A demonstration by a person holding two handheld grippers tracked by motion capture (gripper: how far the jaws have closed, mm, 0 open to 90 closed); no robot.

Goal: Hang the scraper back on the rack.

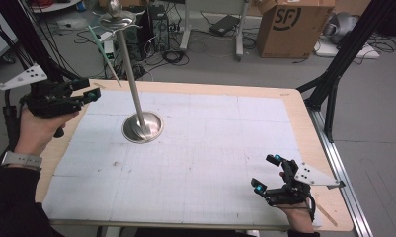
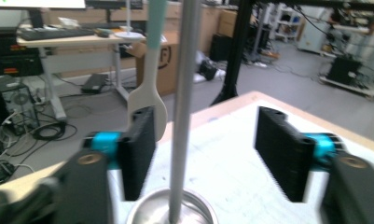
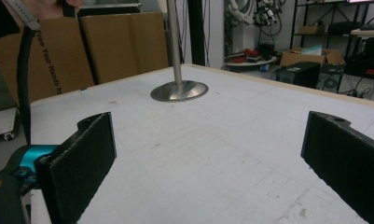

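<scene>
Left gripper [image 1: 89, 89] is hanging raised over the table's far-left corner, held in the person's left hand [image 1: 35, 131]. Its jaws are standing released, with a wide gap between them, and nothing is pinched. A grey plate is riding on top of it, pointing out to the left.

In the left gripper view, the metal stand [image 2: 184, 93] is rising straight up through the gap between the two black jaws, its round base [image 2: 173, 212] lying low between them; whether the pole is touching either jaw I cannot tell. A pale spatula with a teal handle [image 2: 149, 88] is hanging just behind that gripper's left jaw, blade downward, its lower edge hidden by the jaw.

From the high view, the stand's base [image 1: 142, 127] is sitting on the white gridded mat [image 1: 210, 163], just ahead and to the right of the left gripper. The pole is leaning slightly and carrying a disc-shaped top [image 1: 117, 19]. The spatula [image 1: 104, 53] is dangling from that top, slanting down toward the left gripper's tips.

Right gripper [image 1: 267, 173] is resting low near the table's near-right edge, held in the right hand [image 1: 298, 219], well apart from the stand. Its jaws are spread wide and empty. In the right gripper view the stand base [image 3: 179, 90] is showing far ahead, between the jaws' lines, on bare mat.

A cardboard box [image 1: 294, 27] is standing on the floor beyond the table.
</scene>
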